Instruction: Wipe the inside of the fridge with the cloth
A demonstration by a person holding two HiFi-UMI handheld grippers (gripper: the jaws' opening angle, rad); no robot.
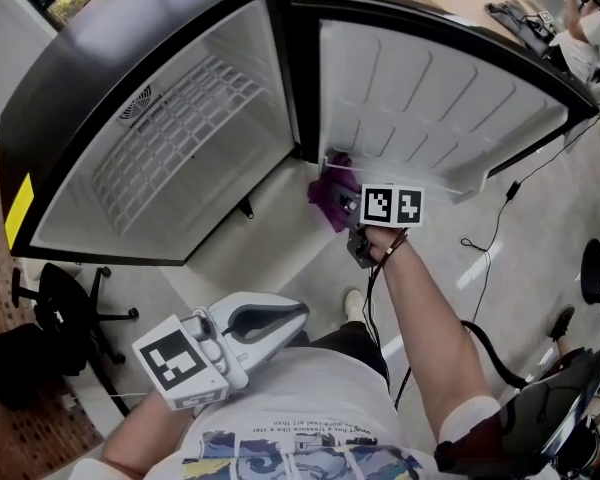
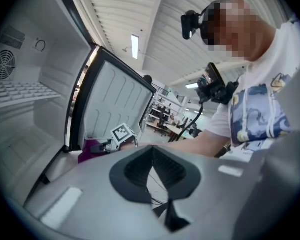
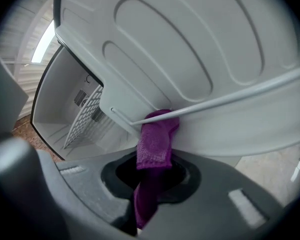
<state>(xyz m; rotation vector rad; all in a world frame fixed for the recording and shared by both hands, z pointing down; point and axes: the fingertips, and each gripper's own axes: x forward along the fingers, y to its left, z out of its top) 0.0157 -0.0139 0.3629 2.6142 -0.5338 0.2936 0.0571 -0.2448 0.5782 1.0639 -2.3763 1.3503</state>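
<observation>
Head view, Ida asks: where is the purple cloth (image 1: 329,190)?

Tom: At the lower inner corner of the open fridge door (image 1: 435,98), close to the hinge side. The right tool (image 1: 348,208) holds it out at arm's length against the door's white lining.

Ida: Does the right gripper view agree?

Tom: Yes. Its jaws are clamped on the cloth (image 3: 155,146), which runs up from between them. The top end presses on the lining, tucked just behind the thin white rail (image 3: 225,99) that crosses the door. Past the door's edge you can see the fridge (image 1: 230,223) cavity with its wire shelf (image 3: 85,115).

Ida: And the left tool (image 1: 295,316)?

Tom: It is low, near the person's chest and well apart from the fridge. In the left gripper view the two dark pads (image 2: 140,166) meet along one line, so the jaws are together with nothing between them. That view also catches the right tool's marker cube (image 2: 121,133) beside the cloth at the foot of the door.
</observation>
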